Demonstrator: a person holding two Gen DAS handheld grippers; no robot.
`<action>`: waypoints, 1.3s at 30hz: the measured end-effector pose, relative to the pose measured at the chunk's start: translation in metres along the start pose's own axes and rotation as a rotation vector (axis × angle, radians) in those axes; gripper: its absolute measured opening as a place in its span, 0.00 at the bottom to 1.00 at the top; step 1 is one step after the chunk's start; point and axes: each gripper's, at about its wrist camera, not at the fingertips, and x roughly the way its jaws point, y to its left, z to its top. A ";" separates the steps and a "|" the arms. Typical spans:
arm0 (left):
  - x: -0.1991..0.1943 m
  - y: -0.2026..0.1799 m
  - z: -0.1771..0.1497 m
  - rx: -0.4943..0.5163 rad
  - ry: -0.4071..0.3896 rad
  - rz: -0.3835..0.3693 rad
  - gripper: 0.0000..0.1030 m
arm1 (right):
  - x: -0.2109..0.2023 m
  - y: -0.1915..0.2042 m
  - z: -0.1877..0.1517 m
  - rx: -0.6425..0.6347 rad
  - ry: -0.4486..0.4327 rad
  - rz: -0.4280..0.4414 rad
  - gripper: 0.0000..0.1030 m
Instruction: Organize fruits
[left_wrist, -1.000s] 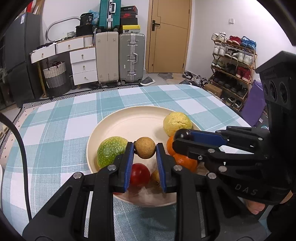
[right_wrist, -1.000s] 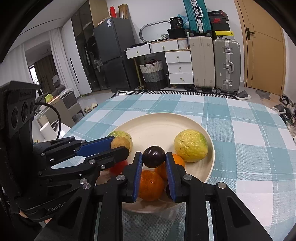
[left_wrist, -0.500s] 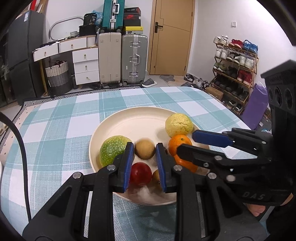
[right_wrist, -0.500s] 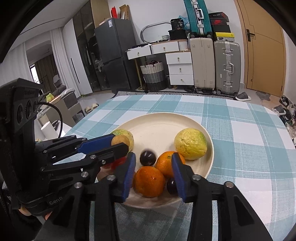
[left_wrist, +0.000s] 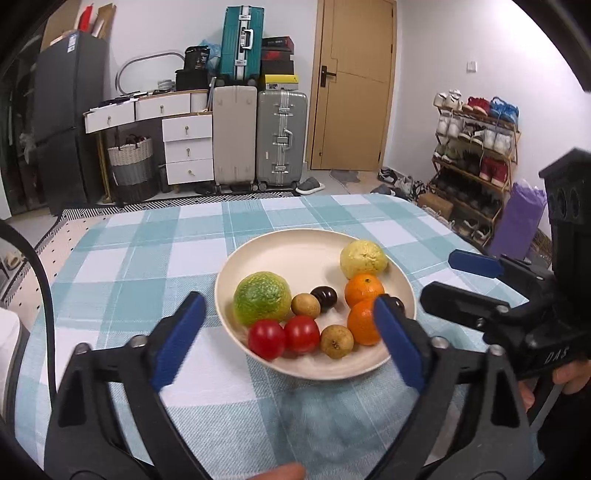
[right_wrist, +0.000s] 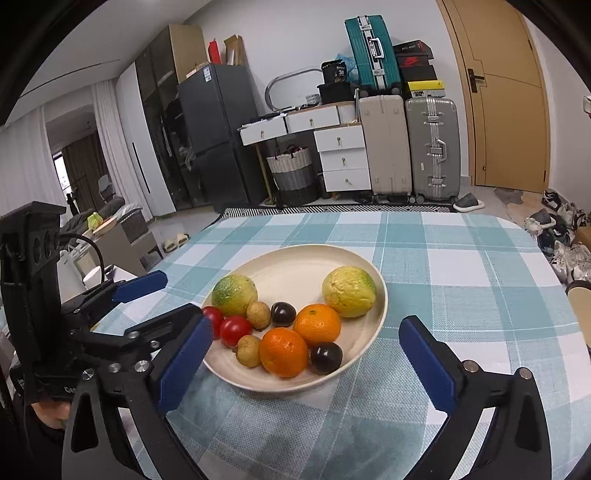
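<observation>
A cream plate (left_wrist: 295, 247) (right_wrist: 295, 262) on the checked tablecloth holds a green citrus (left_wrist: 262, 297), a yellow citrus (left_wrist: 363, 258), two oranges (left_wrist: 364, 290), two red tomatoes (left_wrist: 302, 334), two brown longans (left_wrist: 305, 305) and two dark plums (left_wrist: 324, 296). My left gripper (left_wrist: 288, 345) is wide open and empty, held back over the plate's near rim. My right gripper (right_wrist: 306, 363) is wide open and empty, also drawn back at the near rim. Each gripper shows in the other's view, the right (left_wrist: 461, 275) and the left (right_wrist: 162, 299).
The table's far and right edges drop to the floor. Suitcases (left_wrist: 280, 136), white drawers and a woven basket (left_wrist: 131, 166) stand by the back wall. A shoe rack (left_wrist: 476, 155) is at the right. A black cable (left_wrist: 40, 280) runs at the left.
Both grippers let go of their fruit, the left a longan and the right a dark plum, which now lie on the plate. Both opened wide and pulled back and up.
</observation>
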 end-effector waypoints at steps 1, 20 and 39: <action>-0.004 0.001 -0.001 -0.008 -0.010 0.001 0.99 | -0.004 0.000 -0.001 -0.001 -0.008 -0.001 1.00; -0.057 -0.001 -0.024 -0.015 -0.118 0.030 0.99 | -0.031 0.018 -0.018 -0.075 -0.069 0.009 1.00; -0.048 0.009 -0.025 -0.048 -0.105 0.084 0.99 | -0.034 0.029 -0.021 -0.132 -0.092 -0.011 1.00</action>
